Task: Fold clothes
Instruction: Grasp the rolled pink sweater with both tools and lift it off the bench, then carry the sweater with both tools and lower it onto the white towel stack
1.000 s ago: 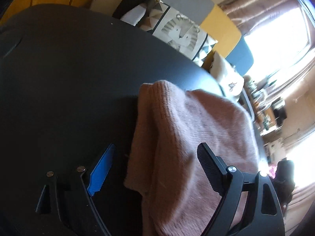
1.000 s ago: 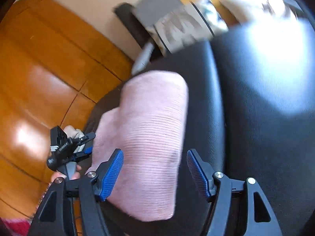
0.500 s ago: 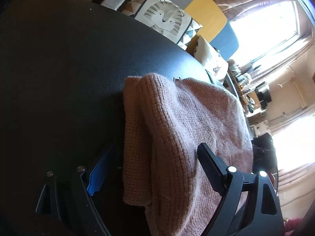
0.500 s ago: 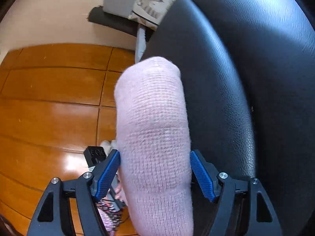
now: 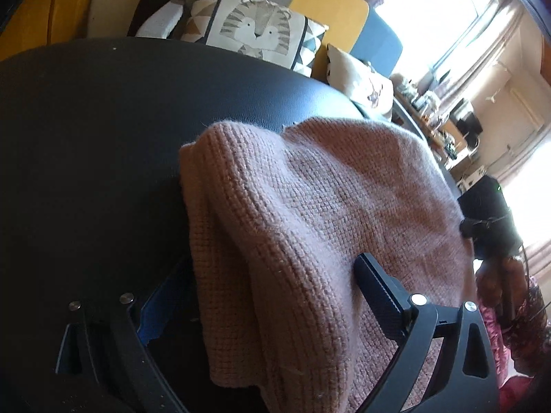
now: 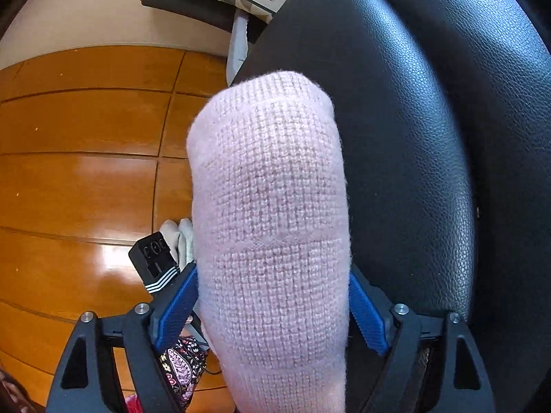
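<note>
A pink knitted sweater lies folded on a black leather surface, one end near the surface's edge above the floor. My left gripper is open, and the sweater's thick folded edge sits between its spread fingers, hiding most of the left blue pad. From the other end, the sweater fills the gap of my right gripper, which is also open. Both of its blue pads lie against the knit's sides.
A tiger-print cushion and a second cushion lie behind the black surface. Wooden floor lies left of the surface's edge. A gloved hand holds the other black gripper beside the sweater. Patterned clothing shows below.
Both grippers have moved in over the sweater, so the fold now lies deeper between each pair of fingers. The finger spacing looks unchanged.
</note>
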The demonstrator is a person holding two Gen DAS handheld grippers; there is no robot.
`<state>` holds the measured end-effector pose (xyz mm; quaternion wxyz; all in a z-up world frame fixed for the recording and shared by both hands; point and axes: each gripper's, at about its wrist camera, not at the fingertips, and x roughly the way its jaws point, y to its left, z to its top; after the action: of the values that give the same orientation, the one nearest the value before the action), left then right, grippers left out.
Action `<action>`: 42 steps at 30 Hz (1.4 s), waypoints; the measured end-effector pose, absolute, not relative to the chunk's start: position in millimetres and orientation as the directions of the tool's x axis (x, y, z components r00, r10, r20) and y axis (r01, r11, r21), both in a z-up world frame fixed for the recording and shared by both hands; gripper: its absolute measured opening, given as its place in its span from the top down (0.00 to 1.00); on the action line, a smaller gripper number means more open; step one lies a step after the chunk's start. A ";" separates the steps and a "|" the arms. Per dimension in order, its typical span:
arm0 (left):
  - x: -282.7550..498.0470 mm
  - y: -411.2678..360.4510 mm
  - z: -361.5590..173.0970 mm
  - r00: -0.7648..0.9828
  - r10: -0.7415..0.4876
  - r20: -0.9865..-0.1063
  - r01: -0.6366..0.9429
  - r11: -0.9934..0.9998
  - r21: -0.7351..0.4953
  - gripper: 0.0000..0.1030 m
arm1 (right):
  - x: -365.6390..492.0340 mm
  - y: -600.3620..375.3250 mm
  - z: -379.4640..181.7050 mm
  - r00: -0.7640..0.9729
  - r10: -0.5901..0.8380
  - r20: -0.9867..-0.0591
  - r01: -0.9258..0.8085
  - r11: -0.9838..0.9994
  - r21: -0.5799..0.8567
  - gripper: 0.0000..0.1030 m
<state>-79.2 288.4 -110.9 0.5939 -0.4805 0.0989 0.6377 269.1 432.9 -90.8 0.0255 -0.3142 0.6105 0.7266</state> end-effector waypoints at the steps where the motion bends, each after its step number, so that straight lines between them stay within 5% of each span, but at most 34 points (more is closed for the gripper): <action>1: -78.5 287.1 -110.9 0.168 0.666 -0.727 -0.856 -0.268 -0.443 0.12 | 268.7 431.2 -89.9 -0.800 -0.342 -0.494 -0.424 -0.260 0.867 0.18; 6: -78.0 282.7 -113.7 0.209 0.682 -0.701 -0.845 -0.235 -0.481 0.34 | 263.7 414.4 -80.5 -0.782 -0.303 -0.544 -0.434 -0.362 0.825 0.16; 14: -58.5 289.8 -105.7 0.151 0.717 -0.681 -0.838 -0.272 -0.473 0.63 | 241.6 410.4 -75.9 -0.780 -0.235 -0.580 -0.449 -0.436 0.780 0.40; 29: -66.3 181.6 -18.6 -0.035 0.899 -0.436 -0.818 -0.277 -0.505 0.65 | 139.5 374.4 11.4 -0.858 -0.340 -0.386 -0.167 -0.525 0.834 0.43; 36: -143.6 77.4 48.9 -0.344 0.882 -0.322 -0.742 -0.465 -0.482 0.65 | -10.5 332.3 75.6 -0.787 -0.529 -0.316 0.062 -0.579 0.813 0.43; 42: -221.9 -18.5 101.5 -0.623 0.741 -0.251 -0.616 -0.662 -0.426 0.65 | -195.4 267.8 127.7 -0.650 -0.716 -0.255 0.299 -0.550 0.780 0.43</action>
<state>-221.9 -18.5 101.5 0.3821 -0.2065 -0.1511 0.8880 -195.4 267.8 127.7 -0.3048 -0.2862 0.3637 0.8324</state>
